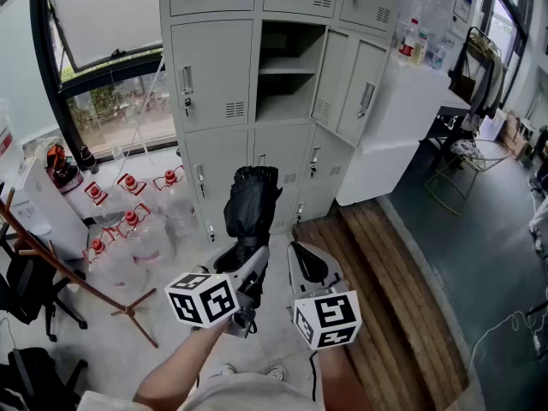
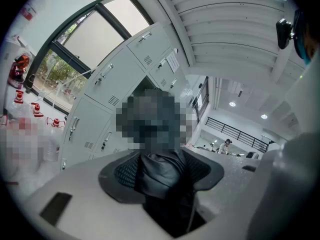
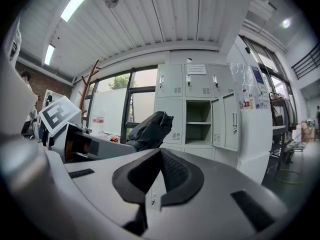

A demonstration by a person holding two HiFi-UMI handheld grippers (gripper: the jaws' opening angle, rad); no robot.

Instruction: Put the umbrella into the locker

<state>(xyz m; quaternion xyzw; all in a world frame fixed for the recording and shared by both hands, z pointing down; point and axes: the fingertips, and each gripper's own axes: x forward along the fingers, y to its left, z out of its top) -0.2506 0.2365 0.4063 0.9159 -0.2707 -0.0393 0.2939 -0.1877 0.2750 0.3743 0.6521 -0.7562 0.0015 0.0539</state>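
A folded black umbrella (image 1: 251,202) stands nearly upright in front of me, and my left gripper (image 1: 245,251) is shut on its lower end. In the left gripper view the dark fabric (image 2: 161,170) fills the gap between the two black pads. My right gripper (image 1: 311,269) hovers just right of the left one, holding nothing; its pads (image 3: 172,176) meet, so it is shut. The grey lockers (image 1: 214,67) stand ahead. One middle compartment (image 1: 287,68) is open, with a shelf inside, its door (image 1: 349,88) swung to the right. The umbrella (image 3: 148,129) also shows in the right gripper view.
Large water bottles with red caps (image 1: 128,221) crowd the floor at the left under the window. A wooden coat stand (image 1: 77,272) and a black chair (image 1: 26,294) are nearer left. A wooden platform (image 1: 377,298) and a white cabinet (image 1: 402,118) lie to the right.
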